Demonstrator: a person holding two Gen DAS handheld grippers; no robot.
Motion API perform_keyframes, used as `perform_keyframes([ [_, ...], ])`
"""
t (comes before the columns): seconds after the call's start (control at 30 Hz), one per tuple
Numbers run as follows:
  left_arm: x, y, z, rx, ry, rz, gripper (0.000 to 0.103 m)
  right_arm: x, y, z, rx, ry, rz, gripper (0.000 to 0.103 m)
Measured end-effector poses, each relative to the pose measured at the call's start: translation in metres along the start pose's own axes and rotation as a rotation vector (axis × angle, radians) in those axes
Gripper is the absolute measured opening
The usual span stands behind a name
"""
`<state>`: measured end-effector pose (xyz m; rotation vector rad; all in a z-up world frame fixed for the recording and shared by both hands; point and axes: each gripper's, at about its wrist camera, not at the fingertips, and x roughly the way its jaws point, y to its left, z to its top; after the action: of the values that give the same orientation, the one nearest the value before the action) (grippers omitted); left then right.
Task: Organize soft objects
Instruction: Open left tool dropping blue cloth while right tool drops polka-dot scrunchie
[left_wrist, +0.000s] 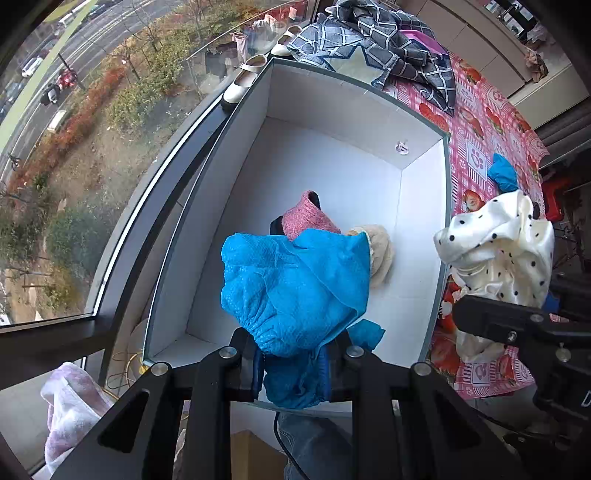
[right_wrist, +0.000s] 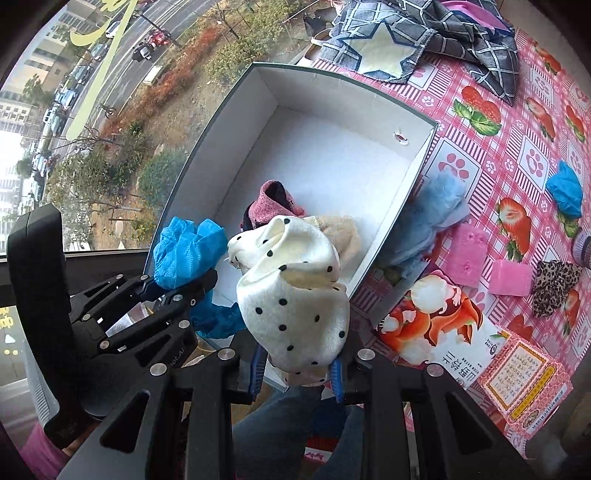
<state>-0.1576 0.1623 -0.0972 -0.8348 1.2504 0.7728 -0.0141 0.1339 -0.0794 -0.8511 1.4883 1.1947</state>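
My left gripper (left_wrist: 295, 363) is shut on a crumpled blue cover (left_wrist: 295, 288), which hangs over the near end of the white box (left_wrist: 424, 206). My right gripper (right_wrist: 297, 363) is shut on a white cloth with black dots (right_wrist: 295, 291), held above the box's near right rim (right_wrist: 391, 229). Inside the box lie a pink knitted sock (left_wrist: 308, 218) and a cream fuzzy item (left_wrist: 380, 254). In the right wrist view the left gripper (right_wrist: 181, 288) with the blue cover (right_wrist: 184, 251) is at the left. In the left wrist view the dotted cloth (left_wrist: 498, 251) is at the right.
The box stands on a pink strawberry-print tablecloth (right_wrist: 498, 155) beside a window. On the cloth lie a grey checked fabric (right_wrist: 443, 33), a second blue cover (right_wrist: 565, 188), a light blue fluffy piece (right_wrist: 432, 214), pink sponges (right_wrist: 465, 254), a leopard scrunchie (right_wrist: 554, 284) and printed packets (right_wrist: 443, 325).
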Motion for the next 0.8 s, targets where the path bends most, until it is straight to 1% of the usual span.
perform_keyframes([
  [0.2, 0.002, -0.002, 0.001, 0.008, -0.003, -0.011, 0.026, 0.005, 0.002, 0.004, -0.012, 0.015, 0.001, 0.029],
  [0.27, 0.000, -0.005, 0.002, 0.022, -0.013, -0.008, 0.040, 0.007, 0.003, 0.006, -0.015, 0.019, 0.003, 0.029],
  [0.3, 0.000, -0.007, 0.002, 0.028, -0.019, 0.001, 0.060, 0.007, 0.003, 0.006, -0.017, 0.021, 0.003, 0.029],
  [0.33, -0.001, -0.008, 0.003, 0.032, -0.027, 0.004, 0.074, 0.008, 0.003, 0.007, -0.020, 0.023, 0.002, 0.030],
  [0.37, -0.003, -0.008, 0.003, 0.035, -0.037, 0.004, 0.078, 0.008, 0.004, 0.007, -0.022, 0.023, -0.002, 0.038],
  [0.4, -0.004, -0.009, 0.003, 0.039, -0.046, 0.003, 0.078, 0.007, 0.004, 0.008, -0.025, 0.020, -0.006, 0.045],
  [0.43, -0.005, -0.010, 0.004, 0.043, -0.049, 0.007, 0.079, 0.006, 0.004, 0.008, -0.028, 0.010, -0.013, 0.056],
  [0.5, -0.006, -0.012, 0.005, 0.045, -0.053, 0.012, 0.080, 0.003, 0.005, 0.008, -0.040, -0.003, -0.022, 0.057],
  [0.53, -0.005, -0.011, 0.006, 0.041, -0.052, 0.001, 0.080, 0.002, 0.005, 0.009, -0.046, -0.006, -0.023, 0.057],
  [0.57, -0.004, -0.012, 0.007, 0.040, -0.050, -0.008, 0.081, 0.001, 0.005, 0.009, -0.052, -0.009, -0.027, 0.061],
  [0.6, -0.003, -0.012, 0.007, 0.040, -0.045, -0.017, 0.083, 0.000, 0.005, 0.009, -0.053, -0.011, -0.032, 0.067],
  [0.63, -0.003, -0.012, 0.007, 0.039, -0.041, -0.018, 0.085, -0.001, 0.005, 0.008, -0.052, -0.016, -0.037, 0.085],
  [0.67, -0.002, -0.012, 0.007, 0.037, -0.040, -0.020, 0.086, -0.003, 0.004, 0.008, -0.050, -0.030, -0.053, 0.087],
  [0.73, -0.002, -0.013, 0.008, 0.029, -0.041, -0.038, 0.099, -0.006, 0.001, 0.008, -0.050, -0.037, -0.057, 0.087],
  [0.77, -0.003, -0.013, 0.008, 0.021, -0.045, -0.055, 0.102, -0.007, -0.002, 0.007, -0.045, -0.035, -0.058, 0.087],
  [0.8, -0.004, -0.013, 0.008, 0.016, -0.049, -0.068, 0.103, -0.008, -0.004, 0.007, -0.038, -0.035, -0.062, 0.087],
])
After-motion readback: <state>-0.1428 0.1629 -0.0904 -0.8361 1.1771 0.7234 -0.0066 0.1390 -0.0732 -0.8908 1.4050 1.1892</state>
